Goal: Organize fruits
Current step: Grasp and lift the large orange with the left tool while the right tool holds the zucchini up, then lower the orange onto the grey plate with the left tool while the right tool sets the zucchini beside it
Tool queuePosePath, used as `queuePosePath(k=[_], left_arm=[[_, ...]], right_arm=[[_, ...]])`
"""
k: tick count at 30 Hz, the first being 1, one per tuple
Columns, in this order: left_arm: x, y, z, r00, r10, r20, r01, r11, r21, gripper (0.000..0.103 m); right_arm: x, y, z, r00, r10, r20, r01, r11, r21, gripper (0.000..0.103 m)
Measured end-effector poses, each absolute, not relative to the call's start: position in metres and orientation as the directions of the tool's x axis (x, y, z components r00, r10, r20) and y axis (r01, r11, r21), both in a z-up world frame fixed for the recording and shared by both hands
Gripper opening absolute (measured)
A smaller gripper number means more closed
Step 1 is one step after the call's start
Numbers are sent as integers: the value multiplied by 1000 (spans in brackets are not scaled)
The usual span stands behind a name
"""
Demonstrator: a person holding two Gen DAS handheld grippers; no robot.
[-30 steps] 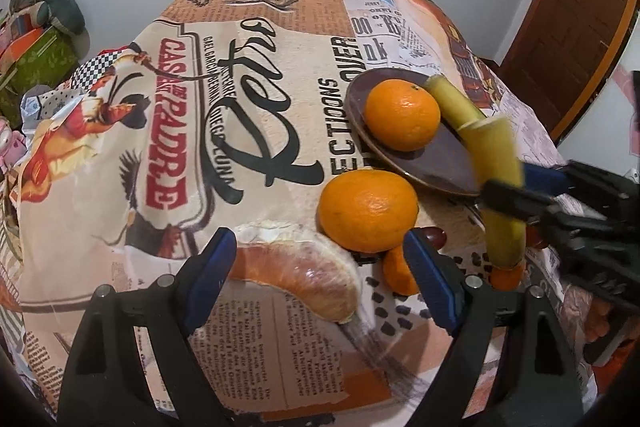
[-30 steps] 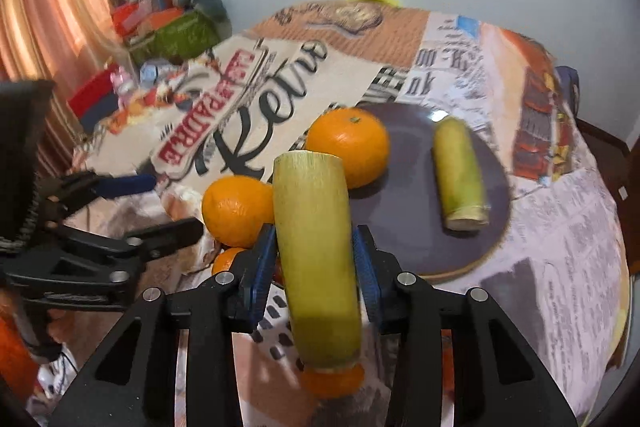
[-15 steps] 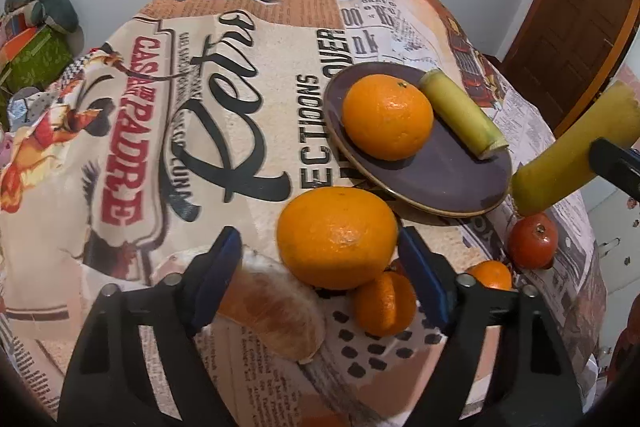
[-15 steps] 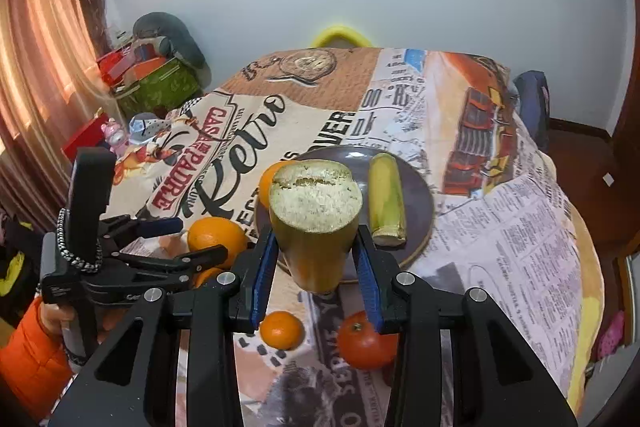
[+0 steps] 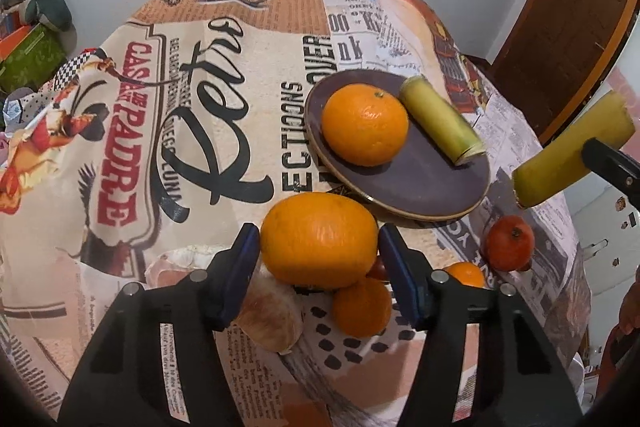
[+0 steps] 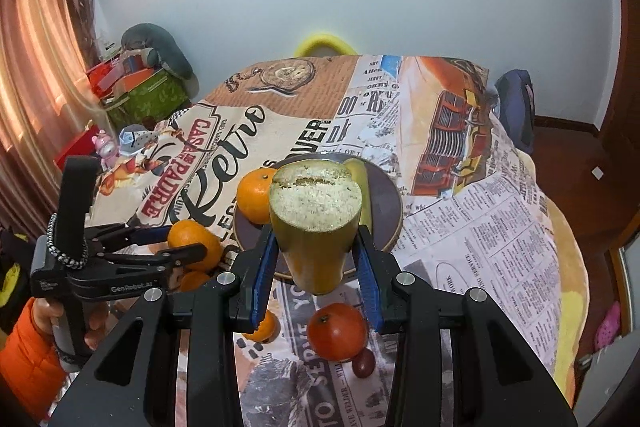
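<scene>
A dark round plate (image 5: 420,195) on the cloth-covered surface (image 5: 200,147) carries 1 large orange (image 5: 364,125) left of a cut green cane piece (image 5: 440,125); nearer, 2 small tangerines (image 5: 362,307) lie beside a red tomato (image 5: 509,243)

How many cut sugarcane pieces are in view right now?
2. One sugarcane piece lies on the dark plate beside an orange; the other sugarcane piece is clamped in the right gripper. More may be hidden.
</scene>
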State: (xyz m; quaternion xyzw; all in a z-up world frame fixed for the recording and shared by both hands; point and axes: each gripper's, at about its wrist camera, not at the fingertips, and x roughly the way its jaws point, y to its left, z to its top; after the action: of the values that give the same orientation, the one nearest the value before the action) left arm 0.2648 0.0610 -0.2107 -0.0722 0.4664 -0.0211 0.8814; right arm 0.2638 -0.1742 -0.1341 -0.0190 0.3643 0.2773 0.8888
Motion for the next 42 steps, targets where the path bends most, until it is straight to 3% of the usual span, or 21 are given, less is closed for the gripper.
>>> queuePosePath(k=[4,6,10,11,13,15,16,26,28,42], left_arm=[[263,56,-198,587,-107,-803,-13,990,-142,54],[263,53,-188,602,-118,-790,5,990,-143,21],[267,49,-171,627,-146,-765,26,986,-166,21],[269,48,-170,632,-128,-764,18,988,-150,22],[271,48,-172,629,-103,-771,7,992,-127,34],[273,50,-178,619,-81,-782,-14,993,-114,71],[272,51,-182,623,-64,-780,-28,994,-104,73],[284,55,-236,507,-72,-859,-46,993,-110,73],[286,56,-239,511,-83,-856,-49,991,-125,67],[283,41,-205,584,-155,-797,16,984,-180,64]], right_arm=[[264,-177,-131,590,476,-652,-504,848,163,35],[265,-178,-130,592,475,-651,-502,849,164,35],[269,-177,-132,590,472,-655,-501,850,162,35],[269,-177,-133,588,474,-655,-502,849,164,35],[269,-177,-134,583,481,-654,-505,846,171,35],[269,-176,-136,579,484,-656,-508,843,174,35],[269,-176,-138,576,485,-658,-511,842,173,35],[273,-170,-149,545,496,-676,-527,830,184,35],[274,-168,-149,542,496,-679,-531,828,181,35],[282,-166,-149,545,498,-675,-537,825,175,35]])
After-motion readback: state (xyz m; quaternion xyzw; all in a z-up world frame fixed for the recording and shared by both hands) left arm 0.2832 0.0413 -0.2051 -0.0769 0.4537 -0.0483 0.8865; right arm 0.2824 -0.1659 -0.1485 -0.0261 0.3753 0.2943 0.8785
